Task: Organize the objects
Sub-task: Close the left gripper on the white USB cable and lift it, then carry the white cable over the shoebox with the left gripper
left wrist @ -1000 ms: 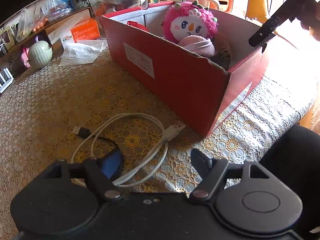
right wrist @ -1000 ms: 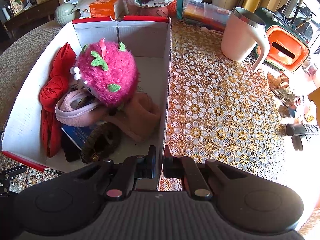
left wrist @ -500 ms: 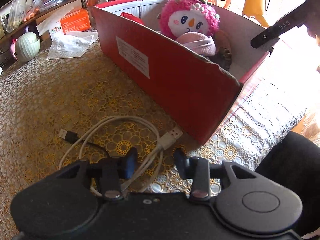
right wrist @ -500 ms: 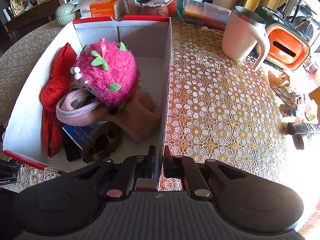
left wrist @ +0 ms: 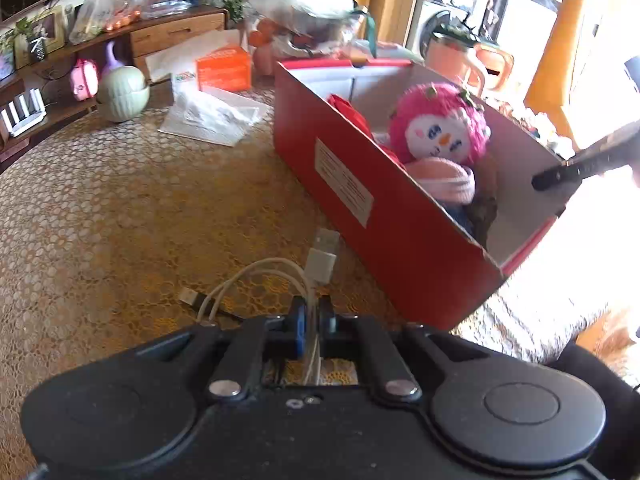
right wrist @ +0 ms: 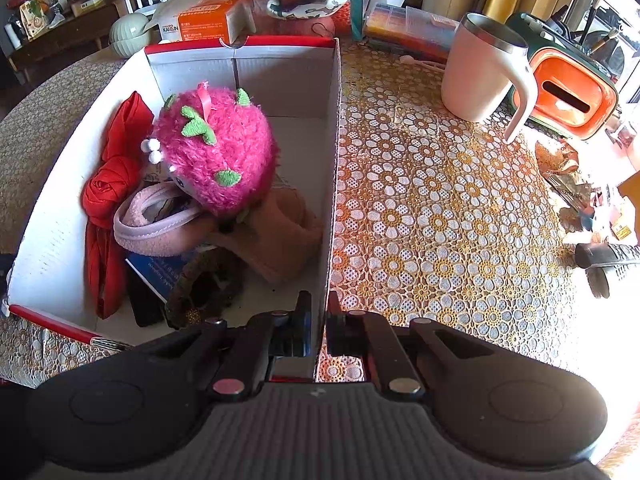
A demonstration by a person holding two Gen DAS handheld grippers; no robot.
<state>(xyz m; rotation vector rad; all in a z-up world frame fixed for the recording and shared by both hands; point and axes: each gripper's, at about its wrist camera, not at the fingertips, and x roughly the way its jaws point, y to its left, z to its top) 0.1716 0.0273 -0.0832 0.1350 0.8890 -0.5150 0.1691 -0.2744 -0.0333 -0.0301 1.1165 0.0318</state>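
Two views. Left wrist first: left gripper (left wrist: 311, 318) is pinched onto the white cable (left wrist: 280, 270), strands bunched between the fingertips. The cable loops forward, its white USB plug (left wrist: 322, 256) pointing toward the red box (left wrist: 384, 248) and just short of its long wall. A second small plug (left wrist: 191, 298) hangs left of the loop; I cannot tell if it touches the cloth. Bare lace tablecloth (left wrist: 120, 208) spreads left and ahead, wide room there; the box blocks the right. The box's near corner sits close to the table edge. A white label (left wrist: 344, 182) is on the box wall, text unreadable. Inside the box: pink plush (left wrist: 440, 132) with face toward camera, pink hat (left wrist: 448, 180) below it. The right gripper (left wrist: 580, 164) shows as a dark bar at the box's far wall. Green jar (left wrist: 122, 90), orange carton (left wrist: 224, 68) and plastic bag (left wrist: 212, 114) lie beyond, well apart from the cable.

Right wrist: right gripper (right wrist: 318, 320) is clamped on the box's (right wrist: 332, 160) near-right wall, one finger inside, one outside. The plush (right wrist: 216, 148) is seen from behind, leaning on the hat (right wrist: 152, 224); red cloth (right wrist: 116, 184) lies along the left wall, and a blue book (right wrist: 160, 272) and a dark woven ring (right wrist: 204, 284) sit on the floor. The back right of the box is bare. Right of the box is open flowered cloth (right wrist: 440, 220), up to a mug (right wrist: 484, 68) and an orange holder (right wrist: 568, 96). The carton (right wrist: 200, 20) reads "KAIXIN". No cable in this view.
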